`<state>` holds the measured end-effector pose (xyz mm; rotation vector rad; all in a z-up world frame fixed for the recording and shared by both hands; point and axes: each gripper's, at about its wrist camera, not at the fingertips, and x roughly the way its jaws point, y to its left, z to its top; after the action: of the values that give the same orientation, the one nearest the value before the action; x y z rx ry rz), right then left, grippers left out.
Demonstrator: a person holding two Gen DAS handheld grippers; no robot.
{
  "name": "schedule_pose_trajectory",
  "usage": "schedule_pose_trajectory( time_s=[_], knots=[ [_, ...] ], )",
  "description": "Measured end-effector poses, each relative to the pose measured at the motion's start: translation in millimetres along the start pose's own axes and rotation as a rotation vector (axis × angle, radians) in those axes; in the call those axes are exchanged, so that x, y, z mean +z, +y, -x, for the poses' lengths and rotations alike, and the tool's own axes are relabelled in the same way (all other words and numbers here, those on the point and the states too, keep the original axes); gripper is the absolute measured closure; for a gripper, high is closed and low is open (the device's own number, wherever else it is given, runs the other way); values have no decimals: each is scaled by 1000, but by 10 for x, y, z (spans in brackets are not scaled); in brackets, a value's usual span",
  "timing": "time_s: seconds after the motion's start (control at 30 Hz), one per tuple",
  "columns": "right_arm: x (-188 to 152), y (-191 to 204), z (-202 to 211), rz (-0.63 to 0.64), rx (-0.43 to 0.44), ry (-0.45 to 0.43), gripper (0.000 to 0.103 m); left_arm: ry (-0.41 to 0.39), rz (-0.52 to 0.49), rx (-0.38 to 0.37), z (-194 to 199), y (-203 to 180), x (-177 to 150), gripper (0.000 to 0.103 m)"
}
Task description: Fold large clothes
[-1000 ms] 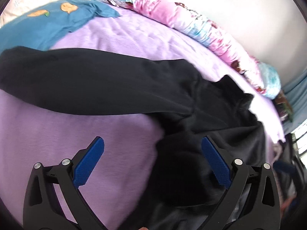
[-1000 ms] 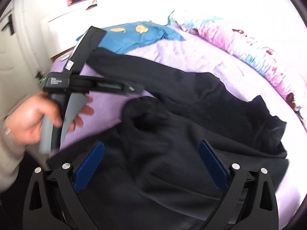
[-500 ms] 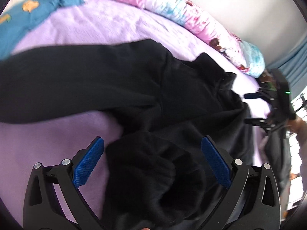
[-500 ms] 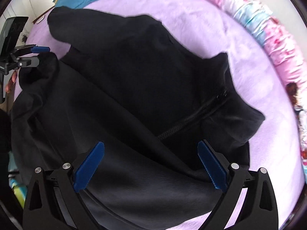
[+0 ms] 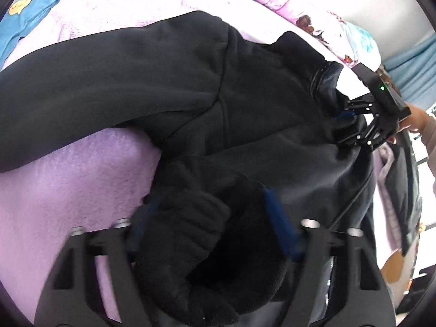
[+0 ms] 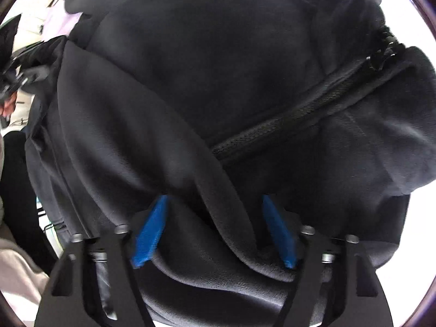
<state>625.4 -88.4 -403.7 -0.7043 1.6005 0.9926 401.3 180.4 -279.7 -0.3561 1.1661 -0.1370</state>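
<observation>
A: Black jacket (image 5: pixel 245 103) spread on the purple bed (image 5: pixel 68 185); zip (image 6: pixel 286 125) partly shut.

B: Left gripper (image 5: pixel 209 218), jaws part-closed, ribbed cuff (image 5: pixel 185 234) bunched between; right gripper (image 6: pixel 215 229), jaws part-closed around a jacket fold; firm hold: cannot tell.

- Each tool, the left tool (image 5: pixel 209 218) and the right tool (image 6: pixel 215 229), is built from black angular plastic arms, fitted with blue ribbed pads and silver screws.
- A pale sleeve cuff (image 5: pixel 430 133) and bare skin are seen.
</observation>
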Motion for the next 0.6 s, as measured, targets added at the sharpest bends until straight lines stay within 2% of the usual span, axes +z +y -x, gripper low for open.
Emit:
schedule_pose_trajectory(
  time_s=[0.03,0.07,0.1,0.13,0.27,0.37,0.47,0.57,0.6],
  knots=[
    [-18,0,31,10,3,-20,63,-2,8,0,0,31,1,59],
    [-52,-11,76,8,11,-42,70,-5,11,7,13,57,-6,73],
    [-113,-8,140,19,3,-66,81,-8,10,24,17,82,-5,77],
    [-171,-17,191,16,3,-80,83,-12,11,17,21,104,-9,77],
    [-386,51,343,22,-5,-107,89,-23,-35,22,25,49,-4,83],
    [-478,121,456,41,-35,-129,92,-42,-43,-2,88,-8,11,86],
    [-617,82,681,32,-61,-155,92,-95,-56,-106,270,-109,62,86],
    [-895,-84,1011,-25,-123,-187,92,-185,-106,-255,444,-274,128,86],
    [-972,-146,1081,-45,-145,-196,92,-211,-111,-274,455,-300,161,86]
  ],
)
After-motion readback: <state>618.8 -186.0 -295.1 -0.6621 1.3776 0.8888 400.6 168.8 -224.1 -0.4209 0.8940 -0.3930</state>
